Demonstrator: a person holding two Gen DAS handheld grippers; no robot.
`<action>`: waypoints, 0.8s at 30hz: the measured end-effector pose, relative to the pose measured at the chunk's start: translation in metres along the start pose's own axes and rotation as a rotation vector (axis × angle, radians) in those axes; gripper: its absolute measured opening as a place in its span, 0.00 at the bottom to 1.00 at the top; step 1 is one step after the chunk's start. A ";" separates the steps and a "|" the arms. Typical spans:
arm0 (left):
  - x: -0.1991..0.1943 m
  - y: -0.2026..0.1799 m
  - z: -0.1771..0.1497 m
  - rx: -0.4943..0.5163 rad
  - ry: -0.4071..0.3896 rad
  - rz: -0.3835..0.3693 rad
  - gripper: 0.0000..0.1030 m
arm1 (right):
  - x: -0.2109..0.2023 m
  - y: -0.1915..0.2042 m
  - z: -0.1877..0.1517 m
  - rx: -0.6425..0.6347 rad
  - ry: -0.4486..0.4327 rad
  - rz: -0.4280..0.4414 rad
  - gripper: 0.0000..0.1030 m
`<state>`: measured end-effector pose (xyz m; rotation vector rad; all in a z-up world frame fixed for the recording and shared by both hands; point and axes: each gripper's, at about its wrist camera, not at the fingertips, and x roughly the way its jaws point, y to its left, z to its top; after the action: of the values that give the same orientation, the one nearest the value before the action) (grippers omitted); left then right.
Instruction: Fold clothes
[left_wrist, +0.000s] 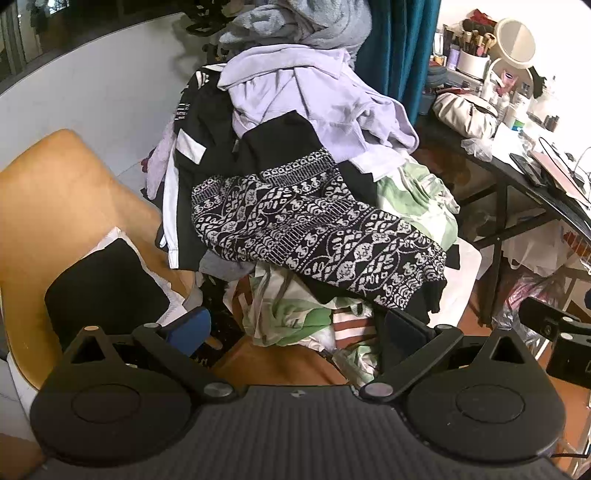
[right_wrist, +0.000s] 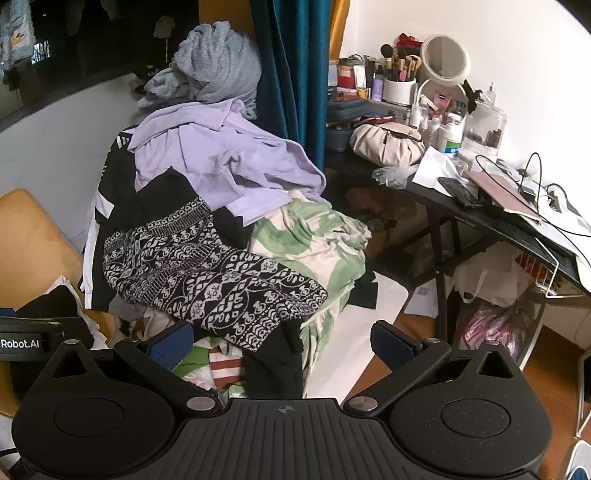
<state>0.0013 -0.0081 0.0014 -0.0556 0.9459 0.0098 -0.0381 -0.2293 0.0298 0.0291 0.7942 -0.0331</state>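
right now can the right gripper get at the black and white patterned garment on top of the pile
Probably yes. The right gripper has its jaws open and holds nothing, and the black and white patterned garment lies uncovered on top of the pile just ahead of it.

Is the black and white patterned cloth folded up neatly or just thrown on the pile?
Thrown on, not folded: the patterned cloth lies rumpled and draped across the heap, one end hanging down.
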 end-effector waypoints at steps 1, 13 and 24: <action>0.001 0.000 0.000 -0.007 0.006 0.001 1.00 | 0.001 0.000 0.000 0.001 0.002 -0.001 0.99; 0.006 0.001 0.003 -0.014 0.011 0.001 1.00 | 0.010 -0.002 0.005 0.001 0.025 -0.017 0.99; 0.006 -0.007 0.007 0.020 0.006 -0.011 1.00 | 0.011 -0.005 0.007 0.008 0.028 -0.025 0.99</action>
<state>0.0108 -0.0153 0.0013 -0.0422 0.9516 -0.0101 -0.0254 -0.2351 0.0265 0.0268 0.8226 -0.0599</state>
